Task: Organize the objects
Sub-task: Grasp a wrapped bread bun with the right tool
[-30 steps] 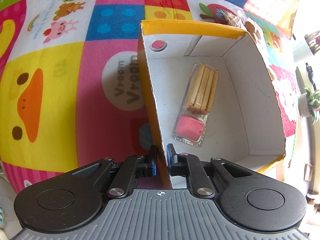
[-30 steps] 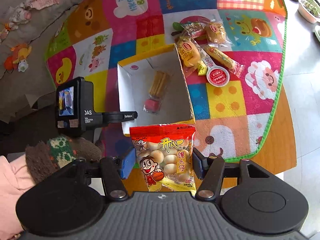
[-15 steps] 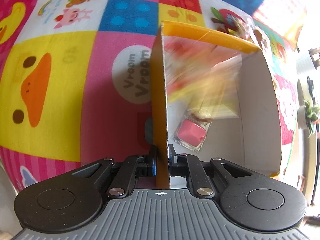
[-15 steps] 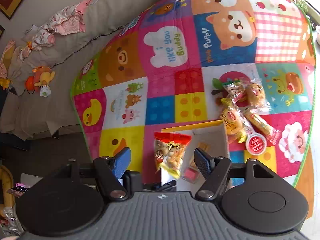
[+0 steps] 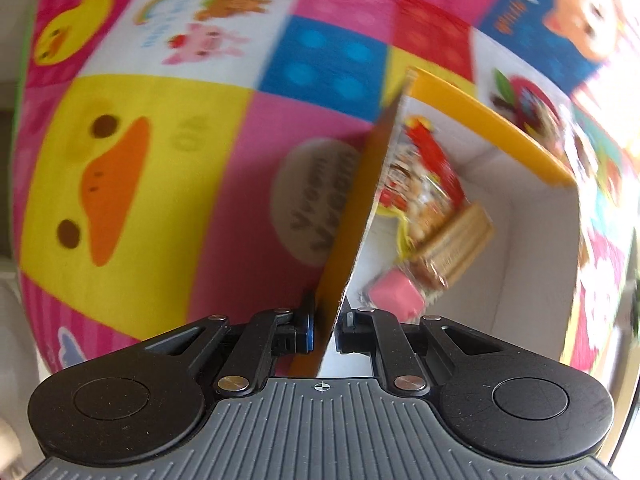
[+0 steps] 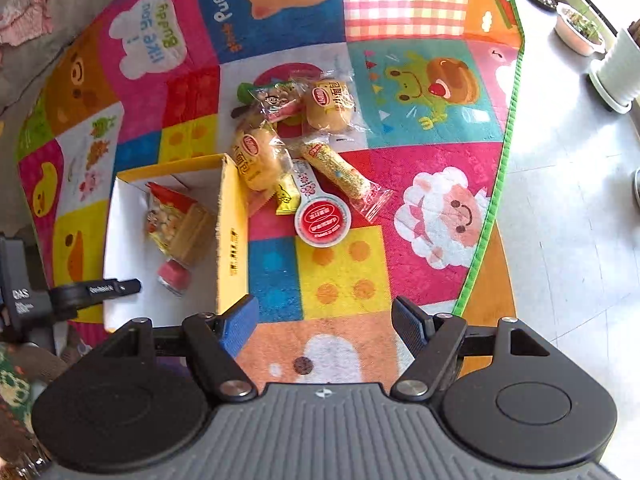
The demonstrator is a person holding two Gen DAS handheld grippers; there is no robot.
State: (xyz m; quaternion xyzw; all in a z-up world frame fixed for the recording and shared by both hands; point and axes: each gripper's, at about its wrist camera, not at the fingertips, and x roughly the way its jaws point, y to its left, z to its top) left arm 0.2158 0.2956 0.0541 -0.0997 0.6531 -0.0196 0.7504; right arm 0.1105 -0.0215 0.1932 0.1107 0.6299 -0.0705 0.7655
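A yellow cardboard box (image 6: 230, 240) with a white inside stands on the play mat. My left gripper (image 5: 323, 330) is shut on the box's left wall (image 5: 352, 216). Inside lie a red snack bag (image 6: 166, 212), also seen in the left wrist view (image 5: 424, 176), a biscuit-stick pack (image 5: 452, 240) and its pink dip cup (image 5: 396, 296). My right gripper (image 6: 324, 320) is open and empty, above the mat to the right of the box. A pile of wrapped snacks (image 6: 296, 136) lies on the mat beyond the box's far right corner.
The colourful play mat (image 6: 400, 80) covers the floor. A round red-lidded cup (image 6: 322, 220) lies by the snack pile. White plant pots (image 6: 616, 68) stand on the tiled floor at the far right. A grey sofa (image 6: 40, 12) borders the mat at the far left.
The red snack bag left my right gripper and dropped into the box. My right gripper now is open and empty, facing the snack pile. My left gripper keeps holding the box wall; its view shifted.
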